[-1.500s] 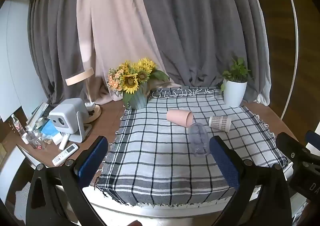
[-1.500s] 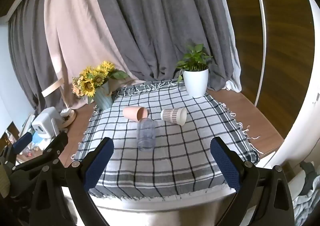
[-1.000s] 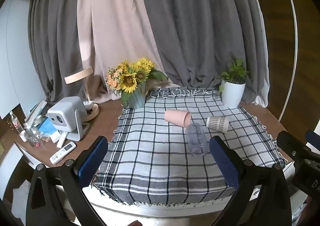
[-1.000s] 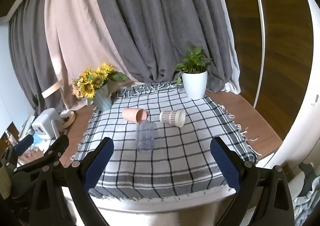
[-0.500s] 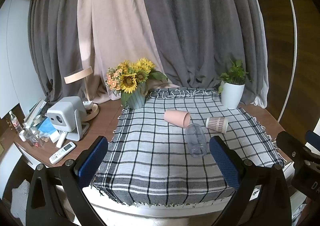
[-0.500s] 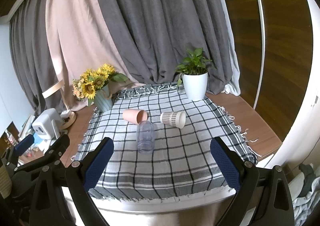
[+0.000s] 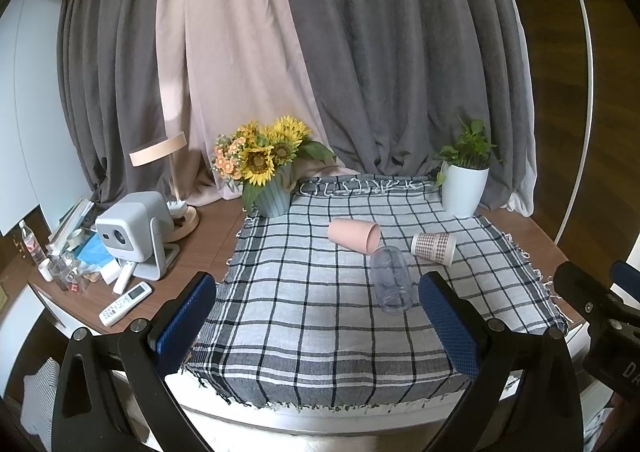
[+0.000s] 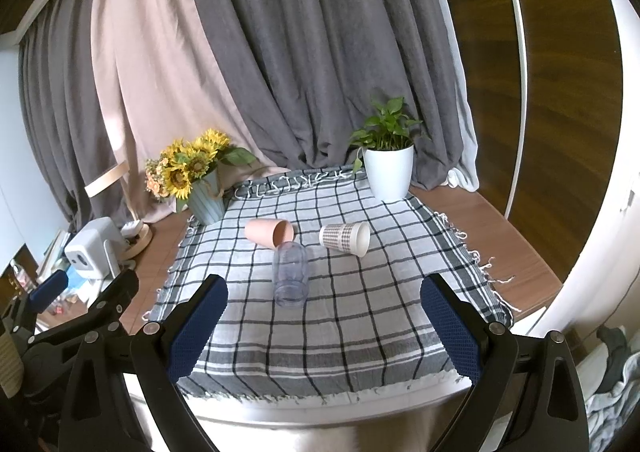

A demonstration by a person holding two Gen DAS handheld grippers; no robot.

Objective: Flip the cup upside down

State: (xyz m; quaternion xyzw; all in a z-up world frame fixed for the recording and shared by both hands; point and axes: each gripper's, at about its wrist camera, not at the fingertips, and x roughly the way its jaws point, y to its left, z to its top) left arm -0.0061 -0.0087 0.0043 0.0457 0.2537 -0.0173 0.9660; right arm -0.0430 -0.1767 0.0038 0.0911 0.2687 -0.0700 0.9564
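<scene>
Gray and beige curtains [image 8: 280, 52] back the desk's checked cloth [image 8: 320, 312], where pink cup [image 8: 269, 232], clear cup [image 8: 291, 273] and patterned paper cup [image 8: 345, 238] lie sideways mid-cloth. Left gripper [image 7: 316, 316] and right gripper [image 8: 324, 316] gape wide near the front edge, holding nothing.

A black-and-white checked cloth [image 8: 340, 304] covers the brown wood tabletop [image 8: 500, 228]. On it lie a plain pink cup [image 8: 269, 232], a clear cup [image 8: 291, 268] and a white cup with a brown houndstooth pattern [image 8: 345, 238]. Yellow sunflowers [image 8: 188, 164] fill a pale blue ribbed vase [image 8: 206, 204]; the leafy green plant's pot [image 8: 389, 172] is white. Both grippers' pads [image 8: 198, 332] are blue.
</scene>
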